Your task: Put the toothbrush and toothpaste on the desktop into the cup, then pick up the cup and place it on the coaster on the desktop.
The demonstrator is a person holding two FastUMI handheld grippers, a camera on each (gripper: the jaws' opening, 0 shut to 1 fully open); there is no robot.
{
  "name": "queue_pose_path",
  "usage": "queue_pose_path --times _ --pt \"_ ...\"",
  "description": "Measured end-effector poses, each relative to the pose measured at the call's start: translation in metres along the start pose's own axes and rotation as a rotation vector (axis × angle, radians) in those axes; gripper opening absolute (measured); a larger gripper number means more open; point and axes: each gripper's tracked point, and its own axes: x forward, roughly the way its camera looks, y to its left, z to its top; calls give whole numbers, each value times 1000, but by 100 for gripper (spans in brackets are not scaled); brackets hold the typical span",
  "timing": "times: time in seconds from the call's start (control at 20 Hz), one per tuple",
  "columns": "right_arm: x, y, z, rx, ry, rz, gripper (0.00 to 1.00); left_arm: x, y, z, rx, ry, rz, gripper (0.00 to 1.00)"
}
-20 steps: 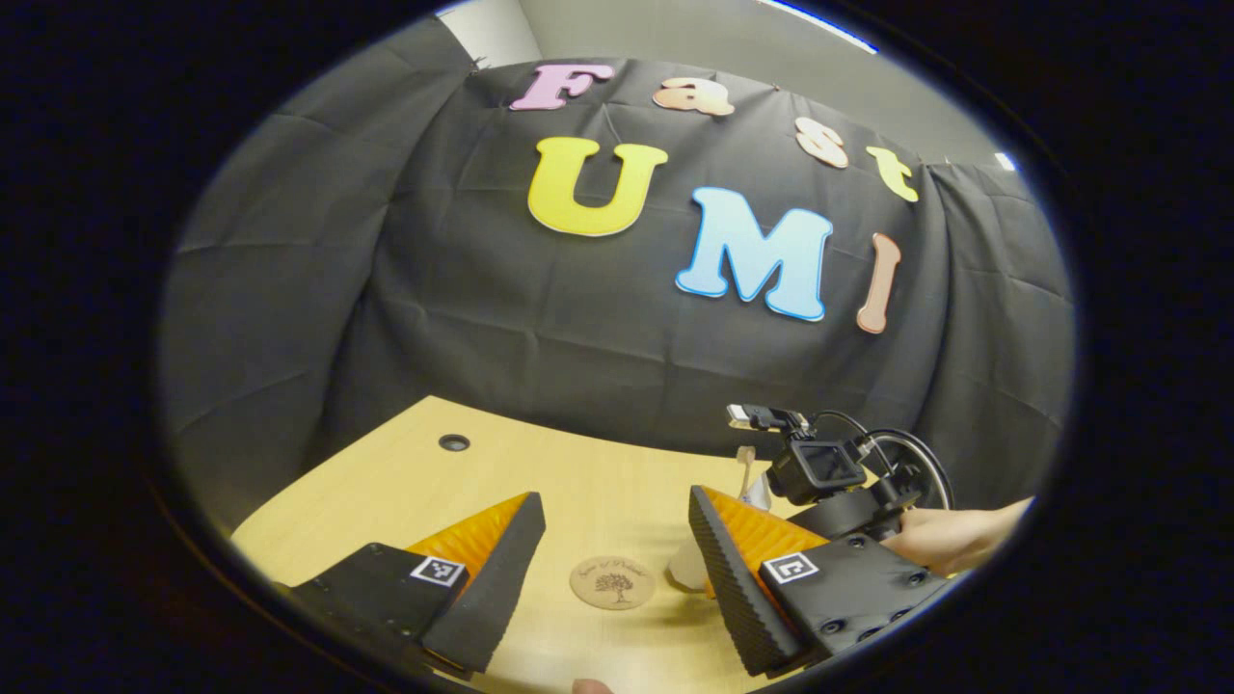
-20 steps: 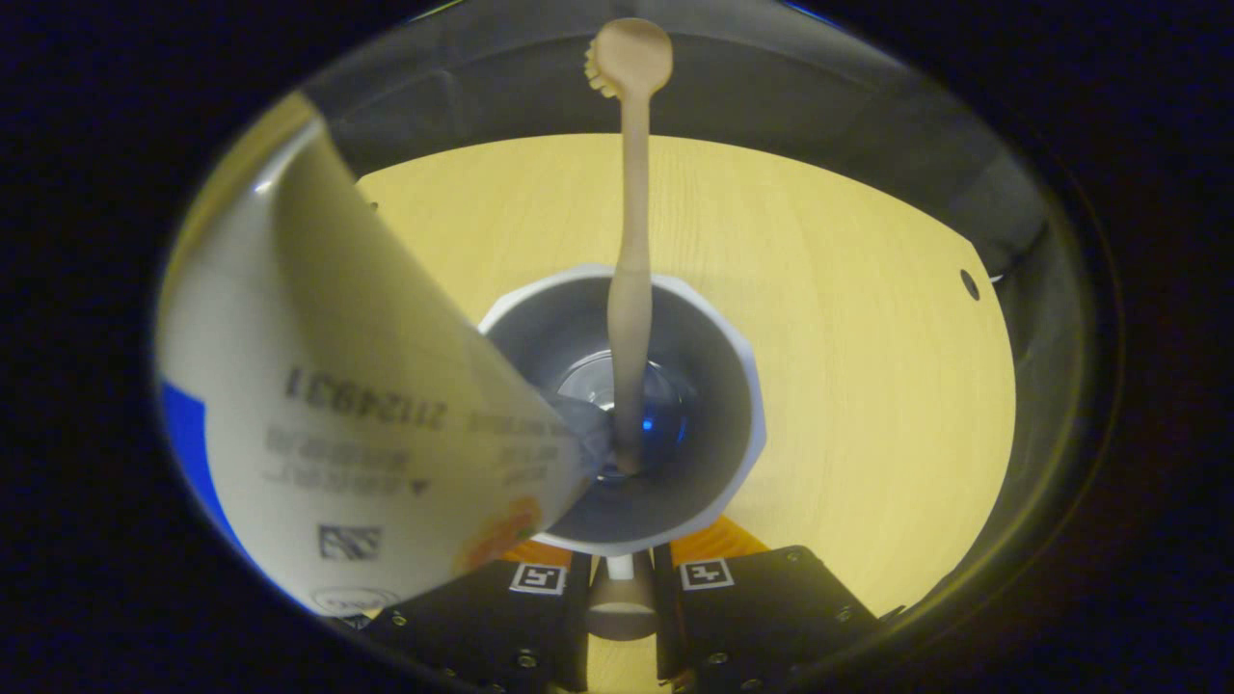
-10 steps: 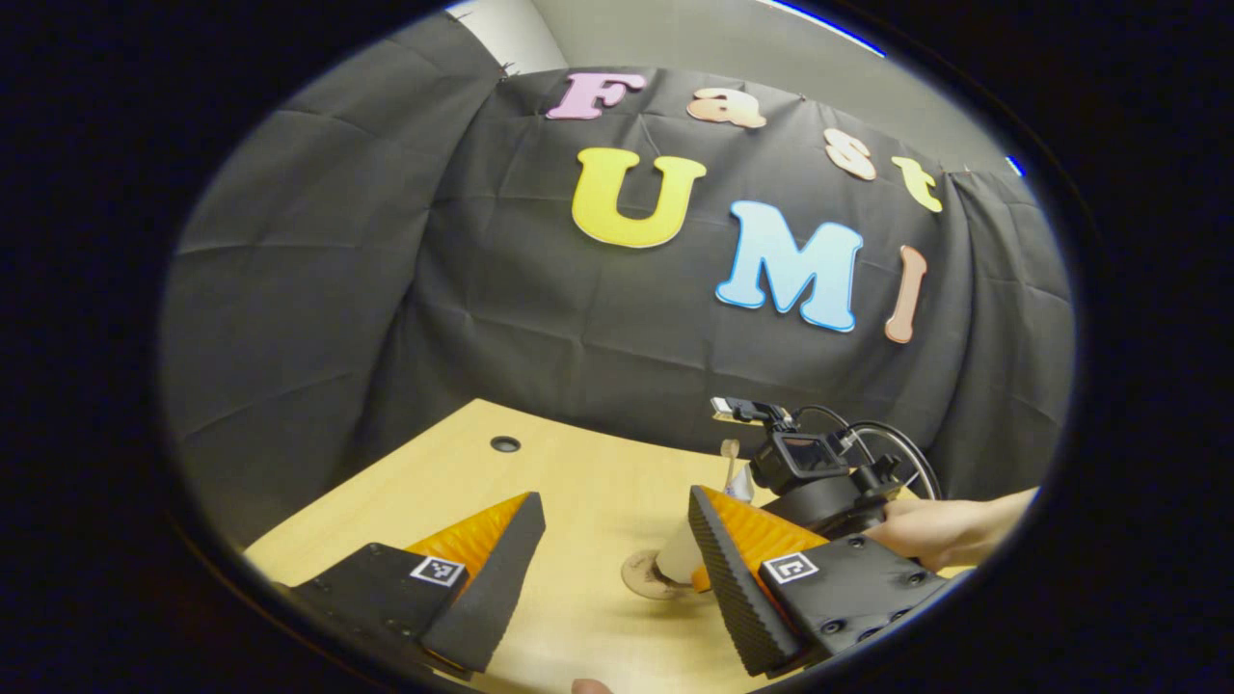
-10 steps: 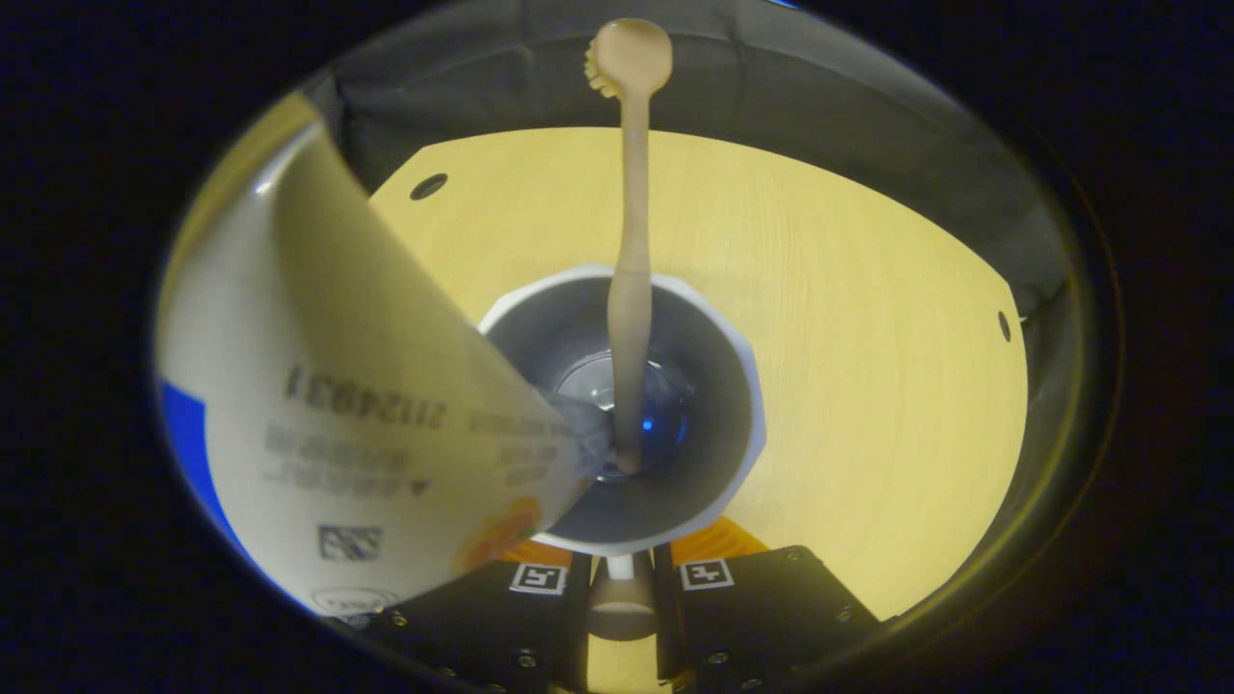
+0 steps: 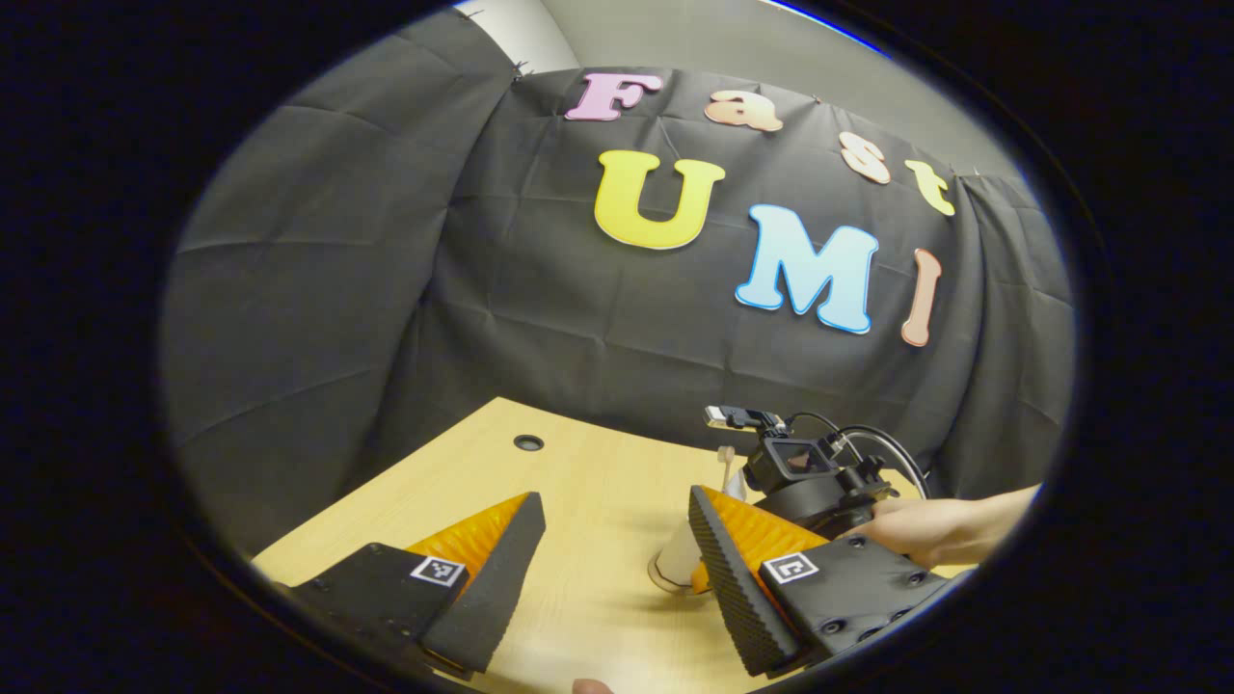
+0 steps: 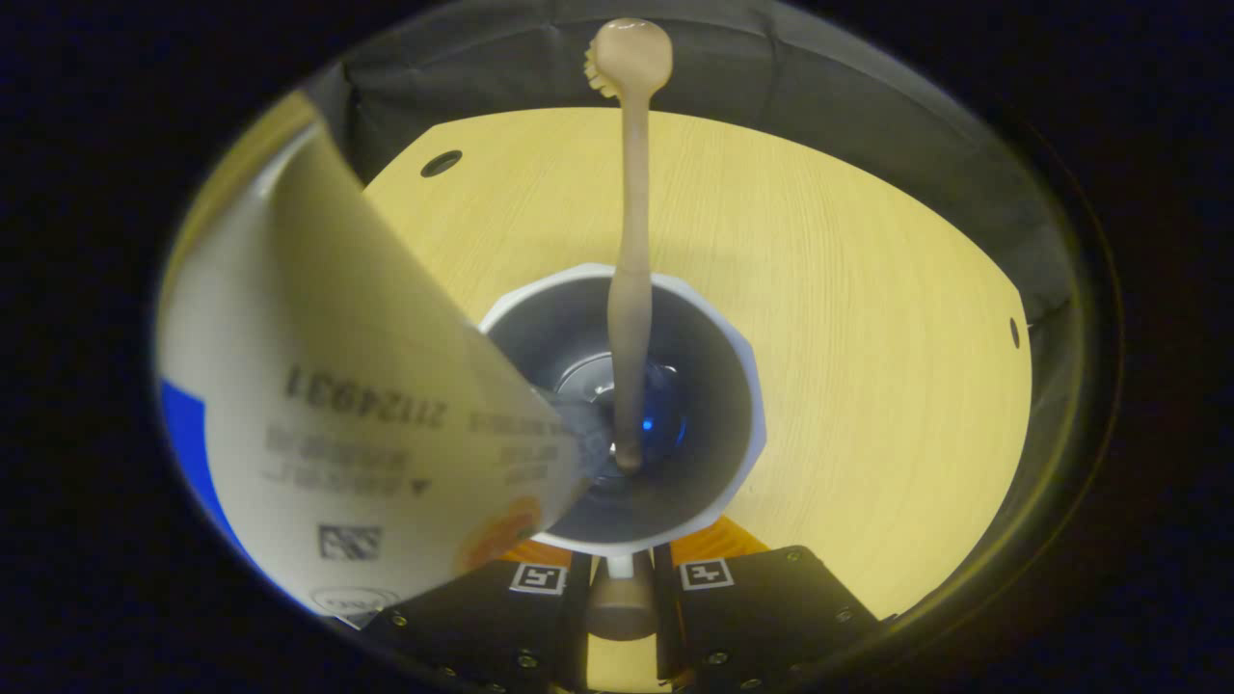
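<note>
Across the lower half of both views spreads the pale wood desktop point(image 6: 868, 386), with a round cable hole point(image 5: 527, 442) toward the upper left in each. At the centre of the right gripper view stands the white cup point(image 6: 742, 386), seen from above, its rim close over the right gripper point(image 6: 620, 569), whose fingers are drawn in tight on what seems to be the cup's near wall or handle, so I judge it held. A toothpaste tube point(image 6: 366, 386) leans out of the cup to the left of that frame, and a toothbrush point(image 6: 631, 251) rises from it straight up to the top edge; both are already in. In the left gripper view the cup's base point(image 5: 678, 564) sits at lower centre-right on a thin disc, apparently the coaster point(image 5: 658, 581). The left gripper point(image 5: 617, 569) stands wide open, holding nothing. The placing step looks all but done; next calls for a gentle release without tipping the tall contents. Printing on the tube is mirrored and I leave it unread.
</note>
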Motion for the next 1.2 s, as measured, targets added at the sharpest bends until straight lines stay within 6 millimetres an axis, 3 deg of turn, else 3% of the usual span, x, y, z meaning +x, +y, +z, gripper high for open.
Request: queue_pose_path --times 0.05,0.35,0.45,0.55,0.6,0.65,0.7,0.75,0.8,0.85,0.9,1.2 --pt "0 1 -1 -1 7 2 28 0 0 -2 -2 5 -2 94" --pt "1 2 -2 -6 7 5 29 4 0 -7 -6 18 -3 96" --pt "-4 2 1 -11 -7 11 27 7 2 -8 -14 21 -3 96" --pt "-12 3 2 -11 -25 28 32 10 2 -9 -21 22 -4 96" --pt "-17 1 3 -10 -34 25 39 11 2 -10 -22 21 -4 96" --pt "-21 3 3 -12 -49 46 40 13 1 -10 -24 20 -6 96" --pt "-28 1 4 -14 -67 41 54 14 -1 -10 -24 18 -10 96" --pt "-35 2 4 -14 -86 45 59 17 -4 -9 -19 15 -13 94" --pt "-40 1 4 -12 -102 50 82 17 -5 -8 -14 9 -19 96" --pt "-43 -3 2 -12 -117 42 92 17 -7 -6 -6 4 -22 96" --pt "-51 -5 3 -8 -133 44 96 18 -10 -4 1 0 -28 96" --pt "-93 -17 -13 42 -230 67 96 21 -32 7 33 -19 -66 96"
